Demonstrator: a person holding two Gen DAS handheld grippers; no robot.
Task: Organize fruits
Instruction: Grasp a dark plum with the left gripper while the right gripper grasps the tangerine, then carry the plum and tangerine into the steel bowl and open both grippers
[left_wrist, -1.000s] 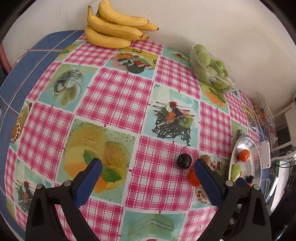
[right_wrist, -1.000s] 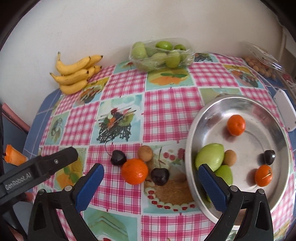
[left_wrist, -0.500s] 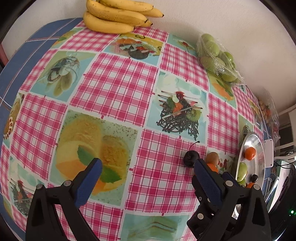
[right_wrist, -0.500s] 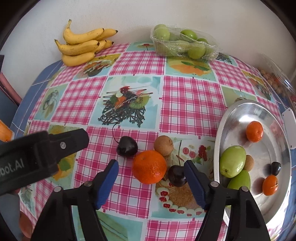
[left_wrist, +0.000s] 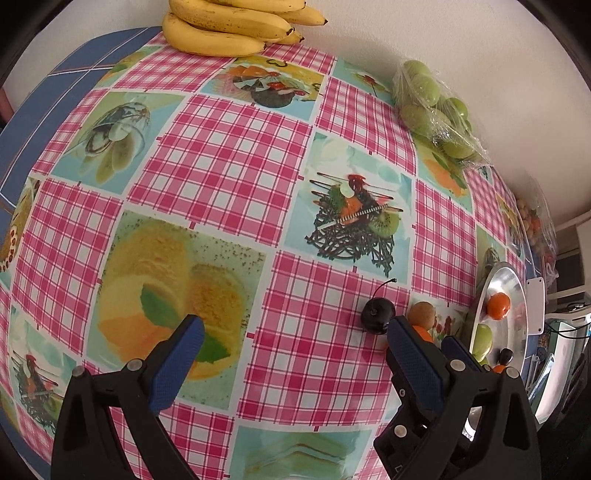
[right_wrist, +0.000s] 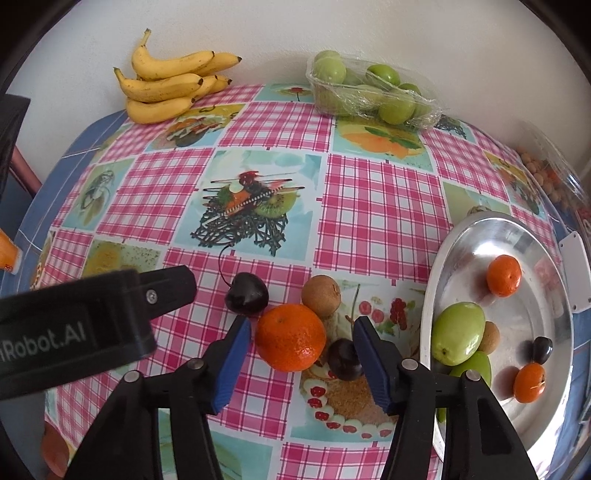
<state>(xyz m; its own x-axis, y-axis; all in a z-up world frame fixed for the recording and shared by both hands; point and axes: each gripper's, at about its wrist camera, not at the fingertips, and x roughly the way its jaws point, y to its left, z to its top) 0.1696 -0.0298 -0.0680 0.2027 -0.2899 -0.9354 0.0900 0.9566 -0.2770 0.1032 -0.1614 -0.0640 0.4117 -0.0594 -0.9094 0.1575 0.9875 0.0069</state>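
Observation:
In the right wrist view my right gripper (right_wrist: 301, 330) is open, its blue pads either side of a loose orange mandarin (right_wrist: 290, 336) on the tablecloth. A dark cherry (right_wrist: 344, 360) lies just inside the right pad. A stemmed cherry (right_wrist: 246, 292) and a brown kiwi-like fruit (right_wrist: 321, 295) lie just beyond. The silver bowl (right_wrist: 476, 232) at right holds two mandarins, green fruits, a brown fruit and a cherry. My left gripper (left_wrist: 293, 330) is open and empty over the cloth, left of the stemmed cherry (left_wrist: 376, 315).
Bananas (right_wrist: 166, 86) lie at the far left by the wall. A wrapped tray of green fruit (right_wrist: 369, 90) stands at the far middle. A clear box of small fruit (right_wrist: 546, 173) sits at far right. A white device (right_wrist: 574, 273) lies beside the bowl.
My right gripper has moved left and down from the bowl and narrowed around the loose mandarin. My left gripper has drifted forward and stays open.

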